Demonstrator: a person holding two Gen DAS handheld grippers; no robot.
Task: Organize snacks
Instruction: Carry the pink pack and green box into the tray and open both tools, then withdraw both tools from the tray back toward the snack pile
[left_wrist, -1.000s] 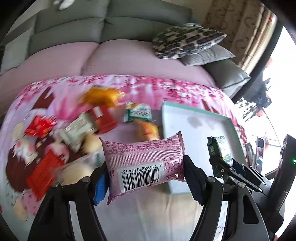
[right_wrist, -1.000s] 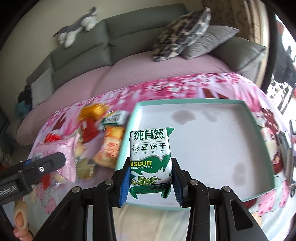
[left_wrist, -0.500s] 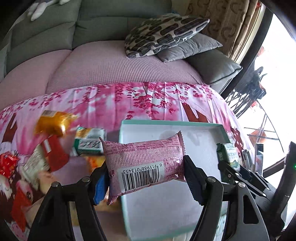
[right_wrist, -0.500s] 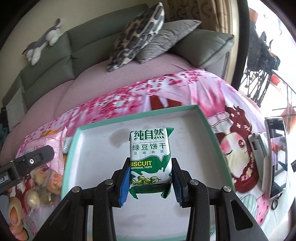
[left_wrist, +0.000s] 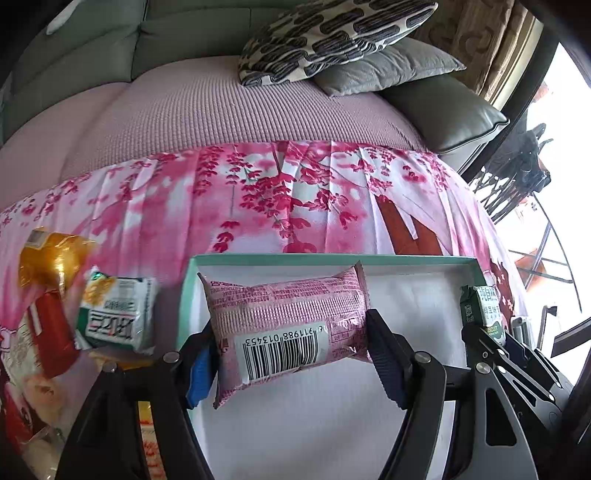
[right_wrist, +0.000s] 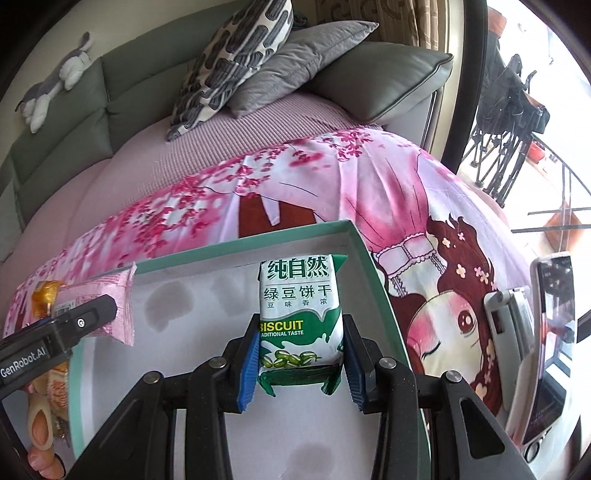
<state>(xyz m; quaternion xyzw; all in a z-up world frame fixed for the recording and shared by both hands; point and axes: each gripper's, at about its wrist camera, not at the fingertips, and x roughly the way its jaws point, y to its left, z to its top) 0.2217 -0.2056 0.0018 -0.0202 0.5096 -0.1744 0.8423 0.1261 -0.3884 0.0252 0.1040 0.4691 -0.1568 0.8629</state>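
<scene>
My left gripper (left_wrist: 291, 354) is shut on a pink snack packet (left_wrist: 284, 325) with a barcode, held crosswise above the left part of a white tray with a teal rim (left_wrist: 332, 257). My right gripper (right_wrist: 300, 363) is shut on a green and white biscuit packet (right_wrist: 298, 306), held upright over the tray's right side (right_wrist: 384, 295). In the left wrist view the biscuit packet (left_wrist: 485, 310) shows at the right edge. The pink packet (right_wrist: 110, 299) and the left gripper's body show at the left of the right wrist view.
Loose snacks lie left of the tray: a green and white packet (left_wrist: 116, 314), a gold one (left_wrist: 51, 258), a red one (left_wrist: 51, 336). The pink floral cloth (left_wrist: 258, 195) covers the surface, with a sofa and cushions (left_wrist: 332, 33) behind. A phone (right_wrist: 550, 332) lies right of the tray.
Both grippers have carried their packets to the right, from over the snack pile and tray edge to above the tray. The tray now looks nearer. Neither grip changed.
</scene>
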